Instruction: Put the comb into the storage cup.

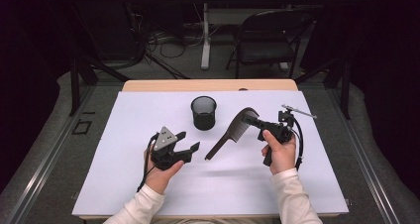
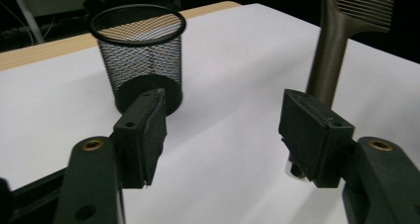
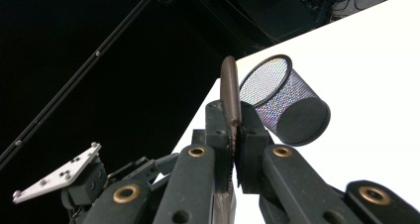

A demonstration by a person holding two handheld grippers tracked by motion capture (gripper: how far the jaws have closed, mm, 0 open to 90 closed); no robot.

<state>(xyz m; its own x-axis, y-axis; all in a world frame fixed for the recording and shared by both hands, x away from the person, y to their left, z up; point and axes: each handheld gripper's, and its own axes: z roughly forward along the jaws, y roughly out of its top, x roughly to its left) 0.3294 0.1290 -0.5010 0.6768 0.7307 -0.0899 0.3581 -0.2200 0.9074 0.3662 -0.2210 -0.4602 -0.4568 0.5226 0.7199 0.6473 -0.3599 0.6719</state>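
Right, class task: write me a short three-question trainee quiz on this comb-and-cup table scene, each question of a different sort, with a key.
1. True or false: the right gripper is shut on the toothed end of the brown comb.
2. Multiple choice: the black mesh pen cup is A) lying on its side, B) standing upright on the white sheet, C) held in the left gripper.
3. Short answer: what lies between the left gripper's pads?

Key
1. True; the handle hangs free, down toward the sheet.
2. B.
3. Nothing; they stand apart, the comb handle just beyond one pad.
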